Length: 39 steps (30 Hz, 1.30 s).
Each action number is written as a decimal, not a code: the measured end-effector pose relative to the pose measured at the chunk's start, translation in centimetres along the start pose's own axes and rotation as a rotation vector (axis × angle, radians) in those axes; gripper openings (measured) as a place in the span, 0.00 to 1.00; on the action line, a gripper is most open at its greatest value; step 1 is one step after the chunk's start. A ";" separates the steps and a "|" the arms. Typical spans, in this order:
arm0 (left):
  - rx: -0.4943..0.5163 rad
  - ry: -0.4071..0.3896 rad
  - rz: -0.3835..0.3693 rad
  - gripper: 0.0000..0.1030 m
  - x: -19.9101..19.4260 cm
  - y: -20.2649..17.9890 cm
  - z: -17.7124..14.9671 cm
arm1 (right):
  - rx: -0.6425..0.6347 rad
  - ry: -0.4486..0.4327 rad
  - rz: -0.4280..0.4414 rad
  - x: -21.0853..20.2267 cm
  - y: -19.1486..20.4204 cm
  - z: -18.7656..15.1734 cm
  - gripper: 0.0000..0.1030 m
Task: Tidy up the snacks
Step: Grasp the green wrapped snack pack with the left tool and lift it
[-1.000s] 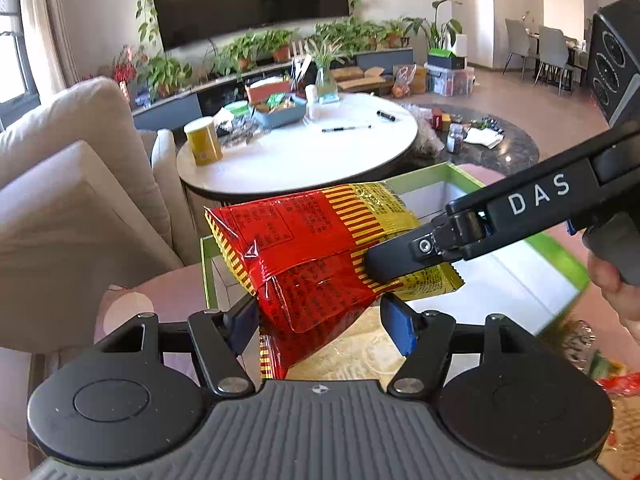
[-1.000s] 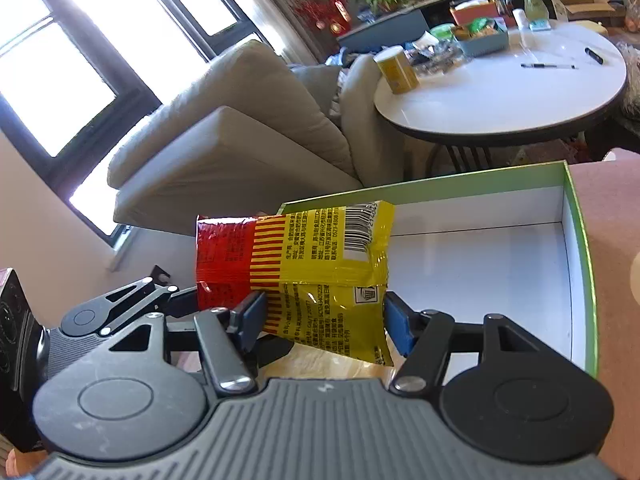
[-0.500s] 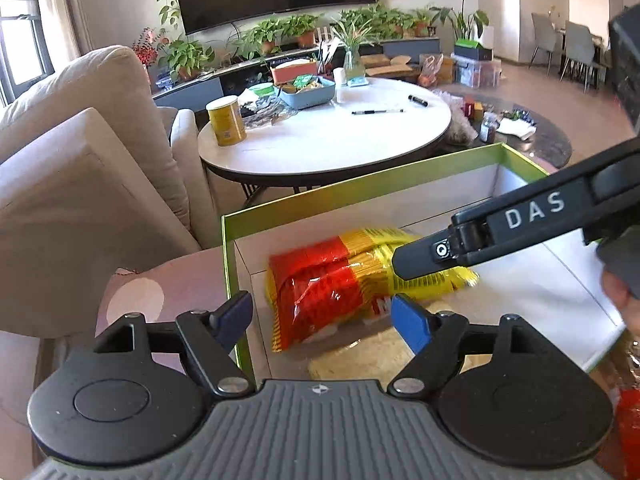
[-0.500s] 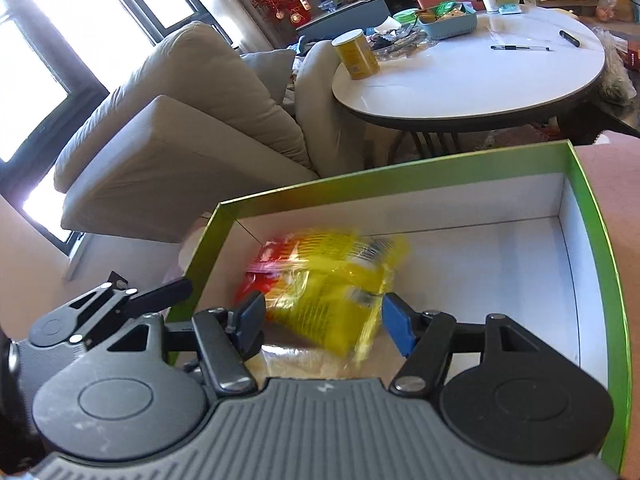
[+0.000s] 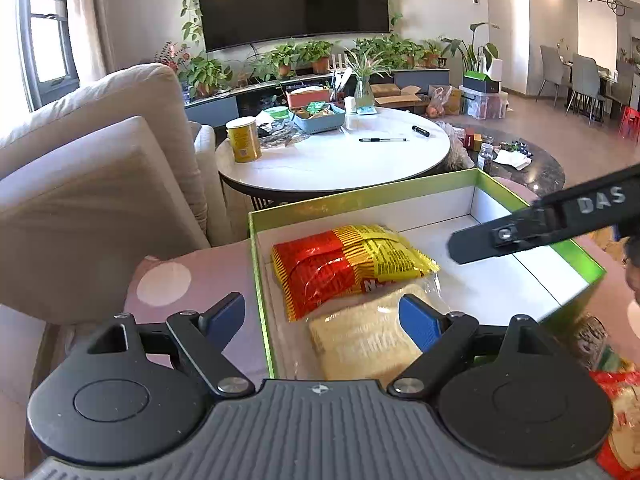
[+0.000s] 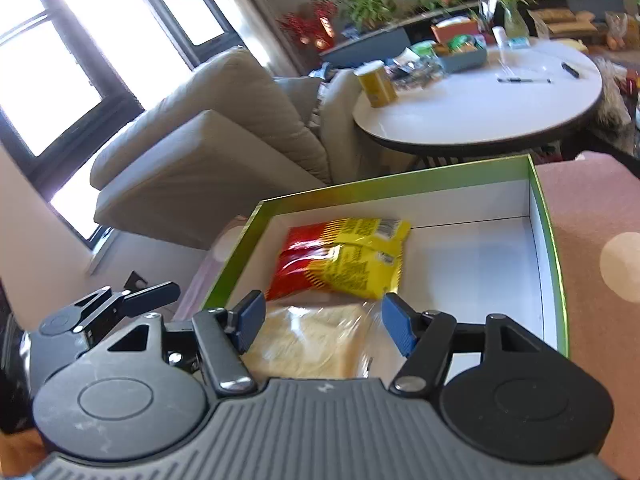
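Green-rimmed, our white box (image 5: 516, 196) fills mid-frame; the red-and-yellow snack packet (image 5: 348, 264) lies at its left end atop a clear-wrapped bread bag (image 5: 360, 340). Our left gripper (image 5: 322, 318), jaws just widened, and right gripper (image 6: 320, 322) both gape empty.

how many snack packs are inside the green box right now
2: a red and yellow packet at the left end of the box, and a clear bread bag just in front. Others may hide below view.
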<state>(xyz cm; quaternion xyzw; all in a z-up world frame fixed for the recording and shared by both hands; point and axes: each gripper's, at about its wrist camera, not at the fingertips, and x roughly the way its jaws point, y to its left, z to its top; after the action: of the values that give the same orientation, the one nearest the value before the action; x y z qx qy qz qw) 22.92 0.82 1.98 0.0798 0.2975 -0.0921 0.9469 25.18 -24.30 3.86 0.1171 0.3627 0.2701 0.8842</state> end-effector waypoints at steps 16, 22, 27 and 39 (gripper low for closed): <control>-0.135 0.067 0.040 0.81 -4.3 3.0 -6.6 | -0.077 0.098 0.052 -2.0 5.4 -5.7 0.54; -0.178 0.072 0.020 0.81 -3.9 3.8 -8.2 | -0.092 0.135 0.039 -0.5 7.5 -6.9 0.54; -0.170 0.094 -0.006 0.86 -3.4 3.8 -9.2 | -0.083 0.158 0.015 0.6 8.3 -7.5 0.54; -0.209 0.074 -0.030 0.88 -3.4 4.2 -10.2 | -0.001 0.202 -0.043 2.8 8.1 -7.8 0.54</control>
<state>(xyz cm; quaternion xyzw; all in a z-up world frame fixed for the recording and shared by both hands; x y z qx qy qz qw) 15.51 7.48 -3.95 -0.0203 0.3414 -0.0719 0.9369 18.12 -15.88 -0.05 0.0811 0.4523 0.2615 0.8488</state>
